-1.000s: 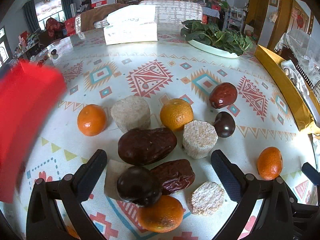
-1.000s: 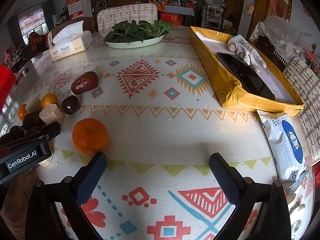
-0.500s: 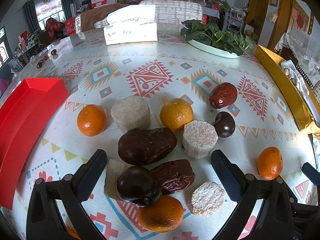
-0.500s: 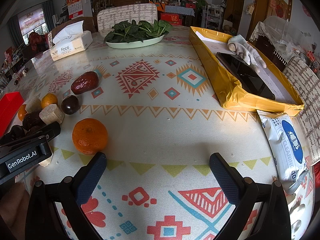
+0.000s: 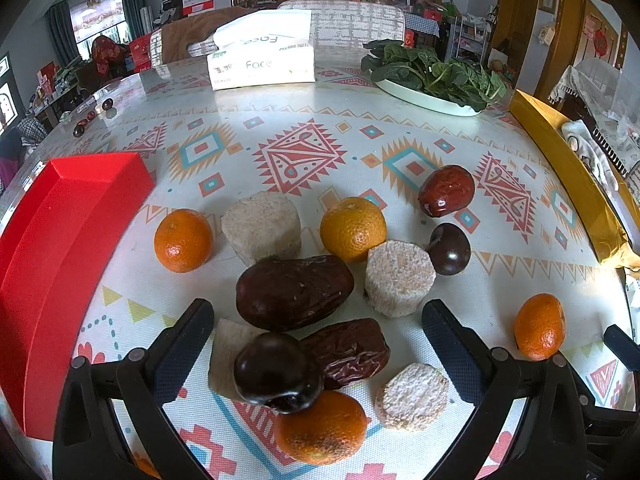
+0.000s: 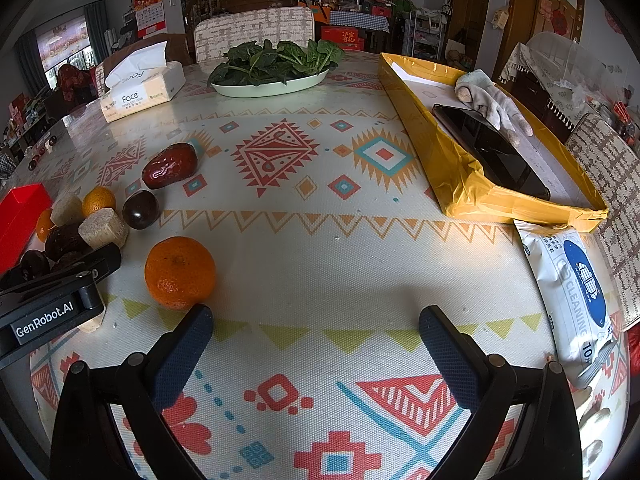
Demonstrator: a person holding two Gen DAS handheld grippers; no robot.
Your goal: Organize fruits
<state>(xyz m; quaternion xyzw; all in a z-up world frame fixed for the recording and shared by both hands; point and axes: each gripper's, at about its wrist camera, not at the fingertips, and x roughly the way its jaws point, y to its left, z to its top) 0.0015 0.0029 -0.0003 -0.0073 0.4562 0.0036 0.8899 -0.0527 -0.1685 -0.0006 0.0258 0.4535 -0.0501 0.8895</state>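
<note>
In the left wrist view my left gripper (image 5: 316,316) is open over a cluster of fruit: a large dark date (image 5: 294,292), a wrinkled date (image 5: 348,352), a dark plum (image 5: 278,374), an orange (image 5: 322,428), and pale round cakes (image 5: 400,278). More oranges (image 5: 183,240) lie around, and a red date (image 5: 446,191) is farther back. A red tray (image 5: 60,256) lies at the left. My right gripper (image 6: 316,320) is open and empty above the tablecloth, with a lone orange (image 6: 180,272) just left of its left finger.
A tissue box (image 5: 262,58) and a plate of greens (image 5: 432,76) stand at the back. A yellow box (image 6: 480,148) with a phone and a glove lies on the right, a wipes pack (image 6: 572,296) beside it.
The red tray came into the left edge of the table and now lies still there. Both grippers have stayed in place and open.
</note>
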